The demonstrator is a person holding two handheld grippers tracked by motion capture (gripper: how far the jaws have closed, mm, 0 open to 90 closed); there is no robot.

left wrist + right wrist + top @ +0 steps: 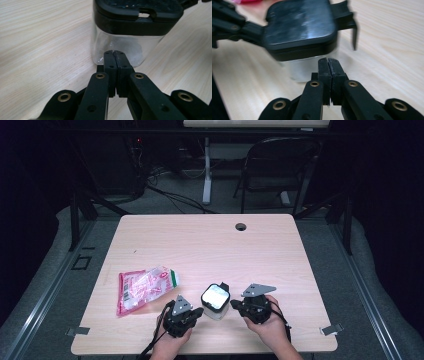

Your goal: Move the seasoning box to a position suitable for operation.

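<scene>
Both my grippers, left (115, 53) and right (328, 60), jaws closed, empty, flanking clear container (215, 301): rigid, light, slick walls; grip under black lid (299, 23).

In the left gripper view the clear container (120, 47) is cut off by the top edge, so its black lid (137, 15) shows in part, and the shut jaws hide its lower front. In the right gripper view the container (309, 67) is blurred. The print on the red-and-white packet (142, 287) near the bench's left edge is too small to read.
</scene>
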